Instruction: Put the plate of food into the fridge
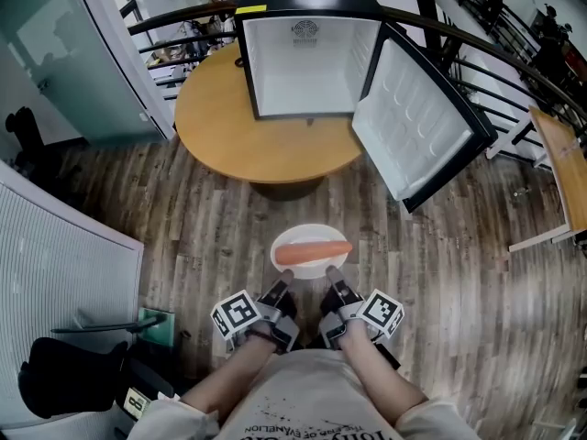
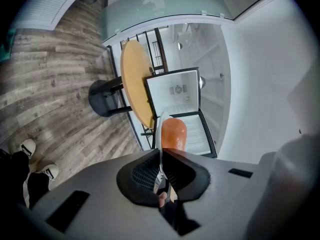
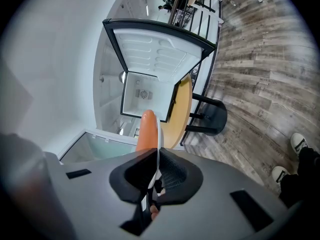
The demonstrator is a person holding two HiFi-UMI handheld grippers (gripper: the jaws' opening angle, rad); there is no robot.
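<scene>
Holding the plate [image 1: 292, 239] by its near rim, you have 2 tools clamped on it. The left tool [image 1: 279, 293] pinches the rim's left part and the right tool [image 1: 334, 288] its right part, each with its jaws closed tight on the thin white edge. 1 long orange piece of food [image 1: 314, 253] lies across the plate. The fridge [image 1: 307, 62] stands on the round desk [image 1: 220, 122], its door [image 1: 417, 122] swung wide open. The plate is well short of the fridge, above the wooden floor [image 1: 183, 218] and roughly in line with the fridge's opening.
</scene>
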